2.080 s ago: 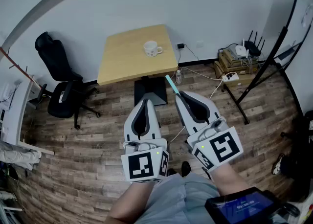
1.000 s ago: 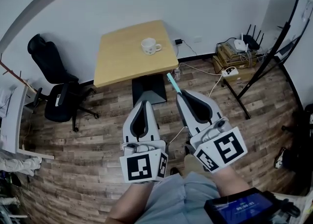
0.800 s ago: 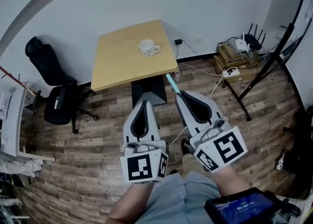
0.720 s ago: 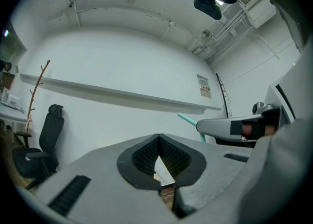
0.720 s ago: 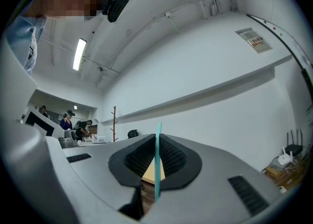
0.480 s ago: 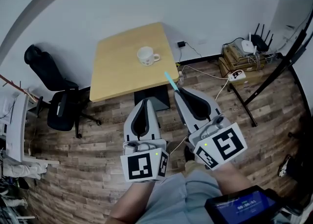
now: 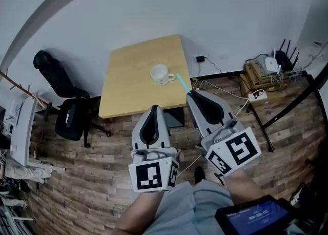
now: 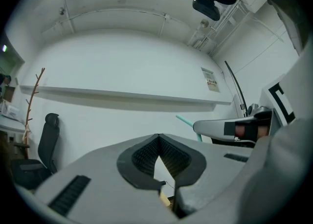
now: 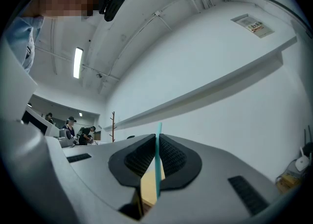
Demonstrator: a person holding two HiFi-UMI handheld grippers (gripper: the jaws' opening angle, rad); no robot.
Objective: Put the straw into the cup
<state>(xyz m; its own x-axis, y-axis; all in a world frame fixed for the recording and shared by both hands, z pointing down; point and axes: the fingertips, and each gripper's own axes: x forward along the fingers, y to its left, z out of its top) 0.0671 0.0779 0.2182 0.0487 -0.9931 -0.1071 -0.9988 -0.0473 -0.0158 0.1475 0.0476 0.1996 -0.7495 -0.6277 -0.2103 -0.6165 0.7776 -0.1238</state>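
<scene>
Two hand-held grippers showed, each grey and smooth-shelled with black ribbed pads and a cube of black-and-white square markers at its rear. The left hand-held gripper (image 7: 154,108) had its jaws pressed together at the tips, with nothing between them. The right hand-held gripper (image 7: 190,93) pinched one thin, straight turquoise straw (image 7: 182,81) between its pads. The straw stood out past the jaw tips and pointed toward the bench.

There was one bench (image 7: 128,82), a square light-wood top on a dark pedestal. One cup (image 7: 160,73) stood on it near the front right corner: white, rounded and glossy, its handle turned to the right, with a small dark mark on its side too small to make out. In the head view the straw's free end lay just right of the cup, over the bench's edge and outside the cup.

One black office chair (image 7: 69,113) stood on the wood-plank floor (image 7: 77,177) to the left of the bench. One white power strip (image 7: 256,95) with cables lay on the floor at the right. One paper notice (image 8: 211,78) hung on the white wall, its print too small to read.
</scene>
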